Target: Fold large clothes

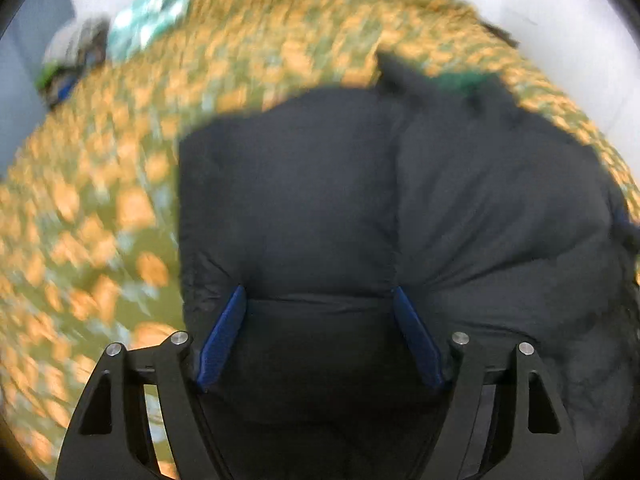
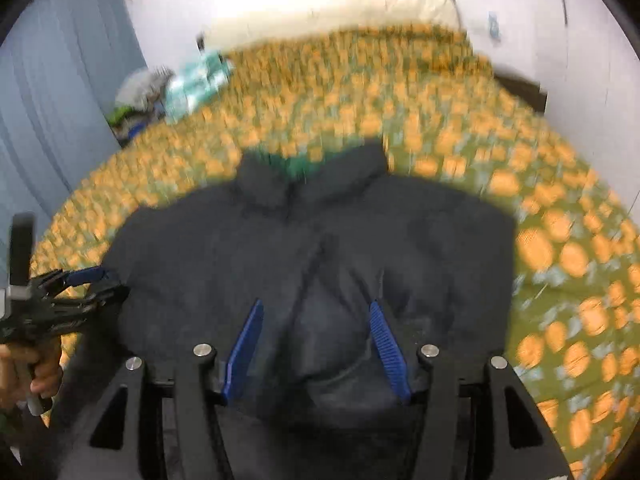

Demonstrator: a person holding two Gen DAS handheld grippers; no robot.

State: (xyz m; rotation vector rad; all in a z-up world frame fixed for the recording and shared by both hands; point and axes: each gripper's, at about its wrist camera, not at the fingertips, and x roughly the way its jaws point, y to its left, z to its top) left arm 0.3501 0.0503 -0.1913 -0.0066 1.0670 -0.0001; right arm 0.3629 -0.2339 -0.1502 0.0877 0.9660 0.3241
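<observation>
Through the left wrist view we look down on the black padded jacket (image 1: 400,220), which fills the centre and right of the frame, lying on a bedspread (image 1: 100,220) patterned in orange and green. Our left gripper (image 1: 320,336) stands wide apart at the bottom centre, its blue pads (image 1: 224,340) framing the jacket's near edge with nothing pinched between them. In the upper left we catch a blurred heap of pale and teal cloth (image 1: 148,20) at the far edge of the bed. Over to the right wrist view: the jacket (image 2: 320,248) lies spread across the middle of the frame, its collar (image 2: 312,180) toward the top with a glimpse of green at the neck. Our right gripper (image 2: 318,348) sits at the bottom centre with jaws parted, a puffy fold of jacket bulging up between the blue pads (image 2: 244,344), which are not squeezing it. At the left edge we see the left gripper (image 2: 86,284) beside the jacket's side, held by a hand (image 2: 28,376) in the lower left corner. A grey curtain (image 2: 64,92) hangs in the upper left.
</observation>
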